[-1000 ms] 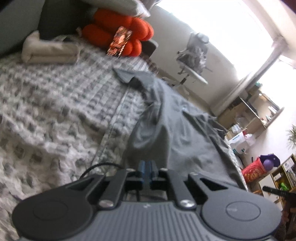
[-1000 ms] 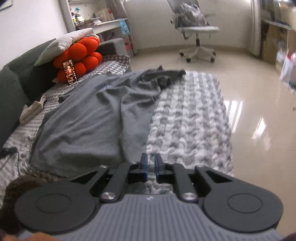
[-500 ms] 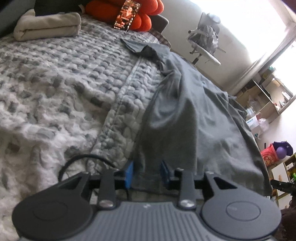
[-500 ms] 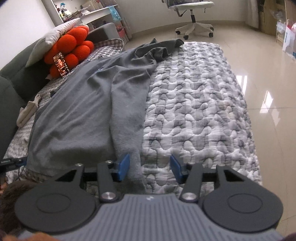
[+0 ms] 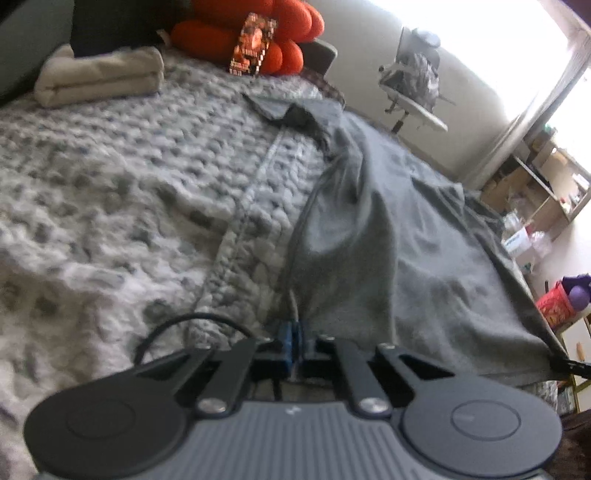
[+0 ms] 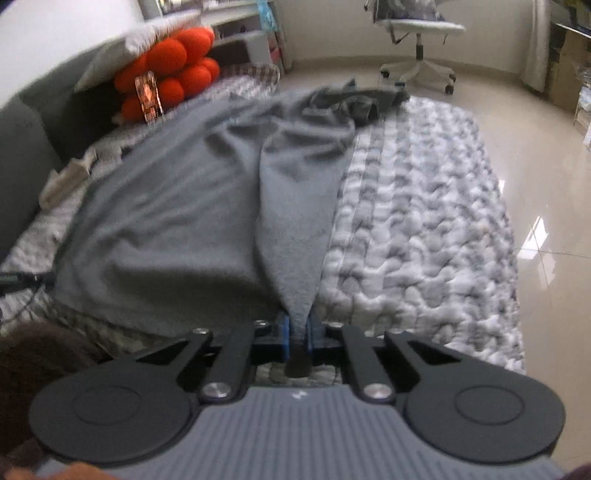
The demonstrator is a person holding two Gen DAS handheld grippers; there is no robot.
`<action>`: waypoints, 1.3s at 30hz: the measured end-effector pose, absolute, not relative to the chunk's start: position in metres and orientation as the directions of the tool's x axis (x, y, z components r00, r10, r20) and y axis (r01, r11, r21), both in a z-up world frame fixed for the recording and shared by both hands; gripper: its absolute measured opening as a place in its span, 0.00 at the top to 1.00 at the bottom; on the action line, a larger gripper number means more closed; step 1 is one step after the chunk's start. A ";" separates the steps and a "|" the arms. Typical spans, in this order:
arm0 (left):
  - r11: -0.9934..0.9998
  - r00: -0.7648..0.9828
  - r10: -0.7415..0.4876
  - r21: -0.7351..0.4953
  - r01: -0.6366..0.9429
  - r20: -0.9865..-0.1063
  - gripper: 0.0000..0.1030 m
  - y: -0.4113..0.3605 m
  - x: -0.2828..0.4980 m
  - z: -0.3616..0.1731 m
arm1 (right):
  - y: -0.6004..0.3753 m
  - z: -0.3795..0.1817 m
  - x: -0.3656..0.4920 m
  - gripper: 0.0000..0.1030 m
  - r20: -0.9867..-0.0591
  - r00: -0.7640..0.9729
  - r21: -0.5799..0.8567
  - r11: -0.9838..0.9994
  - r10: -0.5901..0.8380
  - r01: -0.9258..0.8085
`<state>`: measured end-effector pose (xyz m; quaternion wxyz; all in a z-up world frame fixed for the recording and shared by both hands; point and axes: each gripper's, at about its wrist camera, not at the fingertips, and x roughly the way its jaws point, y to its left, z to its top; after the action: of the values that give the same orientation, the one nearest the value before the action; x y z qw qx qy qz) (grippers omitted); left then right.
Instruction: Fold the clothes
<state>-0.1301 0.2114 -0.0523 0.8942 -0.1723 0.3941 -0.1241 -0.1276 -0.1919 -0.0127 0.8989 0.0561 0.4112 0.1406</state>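
Bed under a chunky grey-and-white knit blanket (image 5: 122,192)

Spread lengthwise on top, a grey garment (image 6: 177,206), crumpled at the far end; near the head, a folded cream towel (image 5: 99,79), an orange ball cushion (image 6: 166,77) and a pale pillow (image 6: 133,51); beside the bed, glossy tile floor (image 6: 546,177).

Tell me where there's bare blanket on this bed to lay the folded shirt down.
Bare knit blanket lies between the grey shirt and the folded beige cloth. Another free strip runs between shirt and floor. The orange cushion end is crowded.
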 end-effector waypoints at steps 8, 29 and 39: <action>0.824 0.723 -0.459 -0.552 0.130 -0.515 0.98 0.239 -0.157 0.001 | -0.211 0.035 -0.146 0.94 -0.634 0.676 0.319 0.923 0.376 -0.214; 0.940 0.573 -0.309 -0.334 0.066 -0.759 0.98 0.205 -0.133 -0.073 | -0.218 -0.052 -0.124 0.94 -0.790 0.499 0.373 0.925 0.356 -0.070; 0.921 0.622 -0.339 -0.383 0.068 -0.705 0.83 0.215 -0.137 -0.032 | -0.229 -0.020 -0.129 0.51 -0.739 0.572 0.414 0.910 0.356 -0.031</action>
<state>-0.1366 0.2149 -0.0325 0.8860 -0.1620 0.4191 -0.1149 -0.1290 -0.2295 -0.0203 0.8679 0.1810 0.4489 0.1115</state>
